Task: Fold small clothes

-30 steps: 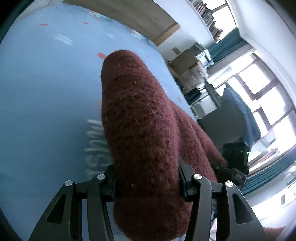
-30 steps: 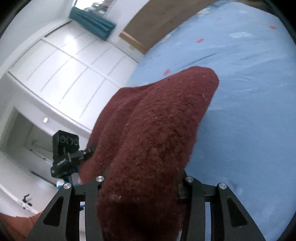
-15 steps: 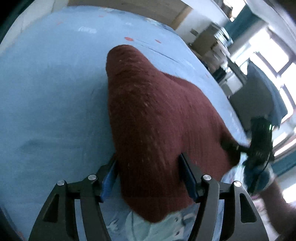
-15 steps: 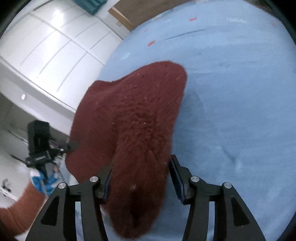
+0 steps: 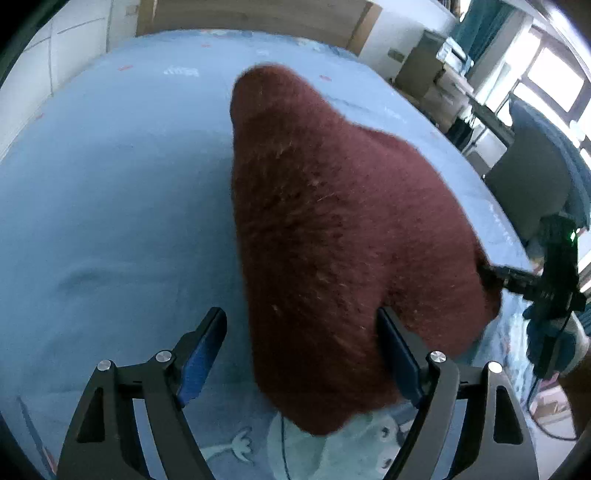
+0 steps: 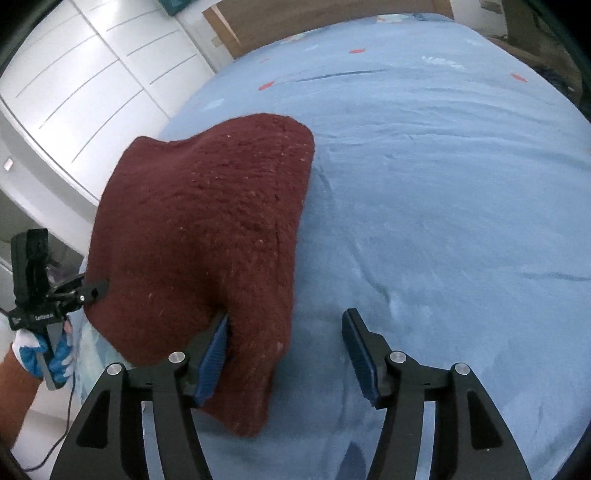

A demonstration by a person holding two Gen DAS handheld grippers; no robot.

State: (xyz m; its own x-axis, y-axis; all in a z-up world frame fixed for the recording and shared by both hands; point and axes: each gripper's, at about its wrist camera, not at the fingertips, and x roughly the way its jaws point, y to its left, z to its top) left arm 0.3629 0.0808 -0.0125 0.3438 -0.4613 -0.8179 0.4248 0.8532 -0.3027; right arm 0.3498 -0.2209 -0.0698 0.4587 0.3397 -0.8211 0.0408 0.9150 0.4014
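A dark red knitted garment (image 5: 332, 229) lies folded on the blue bedsheet (image 5: 110, 184). My left gripper (image 5: 303, 350) has its jaws opening; the garment's near corner lies between them, touching the right pad, with a clear gap at the left pad. In the right wrist view the same garment (image 6: 207, 229) rests on the sheet (image 6: 443, 184). My right gripper (image 6: 288, 354) is opening too; the garment's edge leans on the left pad and the right pad stands free. Each gripper shows at the other view's edge, at the garment's opposite corner.
A printed cartoon figure (image 5: 354, 443) marks the sheet near the front edge. White wardrobe doors (image 6: 74, 92) stand beyond the bed's left side. A chair (image 5: 535, 177), desk clutter and a window lie to the right. A wooden headboard (image 5: 258, 14) is at the far end.
Both grippers came down with the garment and let go of it: their jaws spread apart. The garment, held up a second ago, now lies on the sheet.
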